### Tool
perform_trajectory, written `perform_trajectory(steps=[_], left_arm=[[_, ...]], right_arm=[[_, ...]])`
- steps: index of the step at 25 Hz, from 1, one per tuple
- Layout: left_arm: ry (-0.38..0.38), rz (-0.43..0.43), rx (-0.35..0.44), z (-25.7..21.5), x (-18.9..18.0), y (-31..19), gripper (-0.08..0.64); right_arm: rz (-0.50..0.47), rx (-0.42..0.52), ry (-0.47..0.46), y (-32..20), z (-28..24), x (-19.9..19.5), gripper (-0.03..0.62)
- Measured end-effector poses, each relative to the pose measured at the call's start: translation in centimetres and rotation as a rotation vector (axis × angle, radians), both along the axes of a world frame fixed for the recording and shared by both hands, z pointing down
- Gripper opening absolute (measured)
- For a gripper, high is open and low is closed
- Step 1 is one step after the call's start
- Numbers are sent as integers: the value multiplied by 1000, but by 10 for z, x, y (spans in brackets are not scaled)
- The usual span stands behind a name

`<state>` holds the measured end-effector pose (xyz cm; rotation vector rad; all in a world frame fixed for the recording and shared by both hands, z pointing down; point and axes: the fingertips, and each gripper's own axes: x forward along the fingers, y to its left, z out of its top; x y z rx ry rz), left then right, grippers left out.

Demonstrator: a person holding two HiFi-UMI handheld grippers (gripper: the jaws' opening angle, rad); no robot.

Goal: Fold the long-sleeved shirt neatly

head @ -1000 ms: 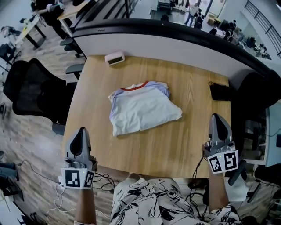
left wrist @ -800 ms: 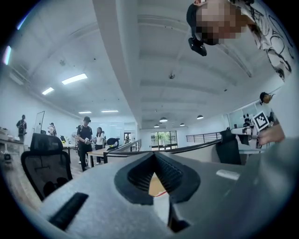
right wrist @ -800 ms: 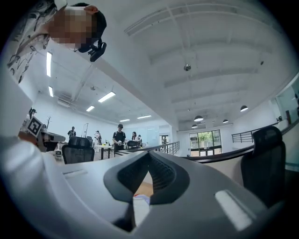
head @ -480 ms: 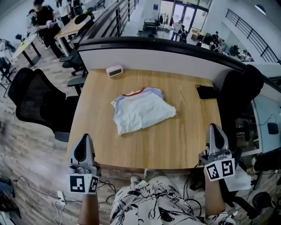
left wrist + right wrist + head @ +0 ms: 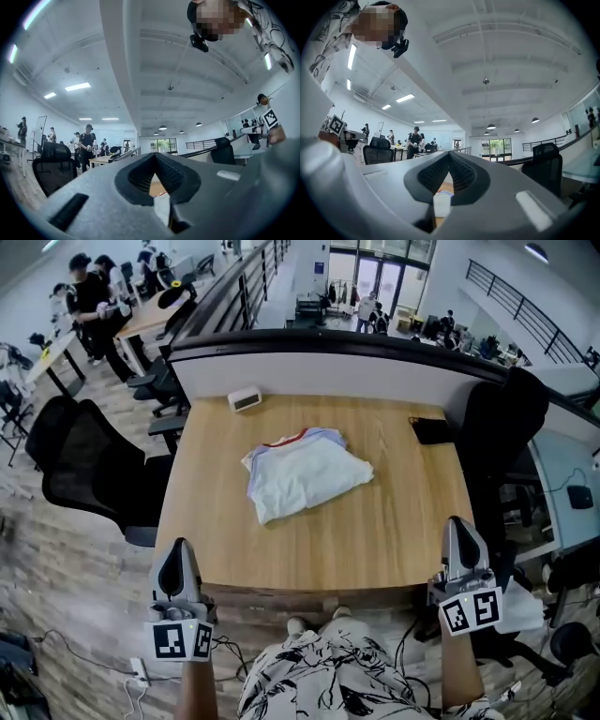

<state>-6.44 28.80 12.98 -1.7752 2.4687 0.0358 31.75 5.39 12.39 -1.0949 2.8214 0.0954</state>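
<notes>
shirt check: pale-blue long-sleeved shirt with red collar lies folded on light wooden table, well ahead, between the 2 grippers. left gripper and right gripper: jaws together, empty, parked off the near edge; fold judged done, nothing left to grip.

The surface is pale wood with a fine straight grain and a smooth, matt finish; the shirt is soft, thin cloth, matt and lightly creased. The left gripper and right gripper are smooth, matt grey plastic; their jaws carry black ribbed pads, rubbery in look; the chair is black mesh; the floor is planked wood.
</notes>
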Motion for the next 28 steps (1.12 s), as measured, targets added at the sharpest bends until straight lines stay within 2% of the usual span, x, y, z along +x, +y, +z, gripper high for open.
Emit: perform_trajectory(steps=[6,12,28], left_arm=[[-14,-42,9,-3,16,17,6],[-10,-67,-21,7,37,21,6],[-34,-82,-31,3,58,-2,6]], right_arm=[[25,9,-35,-5,-3,26,11],[22,19,-28,-12,0,47,11],[-40,12,-16,-26,7,40,11]])
